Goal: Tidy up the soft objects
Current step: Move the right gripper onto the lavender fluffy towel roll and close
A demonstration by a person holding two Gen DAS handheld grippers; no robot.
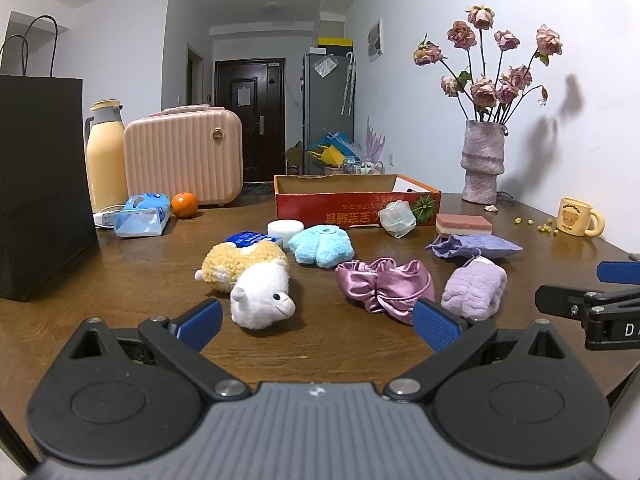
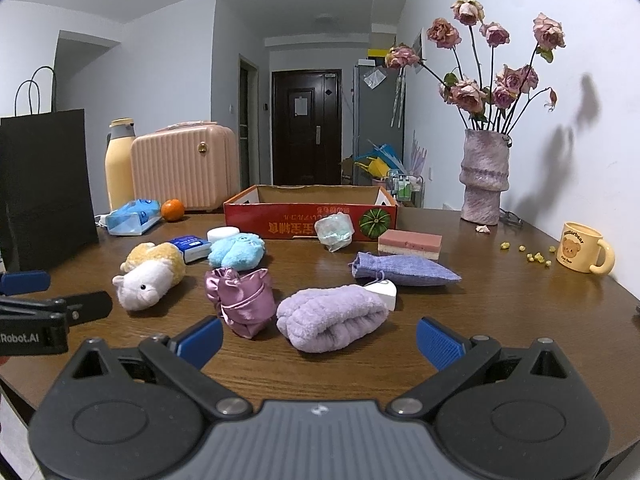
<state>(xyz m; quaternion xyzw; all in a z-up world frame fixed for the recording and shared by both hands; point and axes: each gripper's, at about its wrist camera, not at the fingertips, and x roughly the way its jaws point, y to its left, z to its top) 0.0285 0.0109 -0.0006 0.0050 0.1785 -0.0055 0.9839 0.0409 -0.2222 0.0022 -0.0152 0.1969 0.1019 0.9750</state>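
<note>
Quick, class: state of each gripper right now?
Left gripper: open, holding nothing.
Right gripper: open, holding nothing.

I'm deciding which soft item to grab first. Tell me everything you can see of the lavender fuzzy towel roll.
The lavender fuzzy towel roll is a plush, ribbed cloth folded into a thick bundle and lying on its side on the wooden table. A white tag with a thin loop of cord sits at its far end. It lies just ahead of the right gripper, whose jaws are open. The pink satin scrunchie sits right beside it on the left; whether they touch is unclear.
</note>
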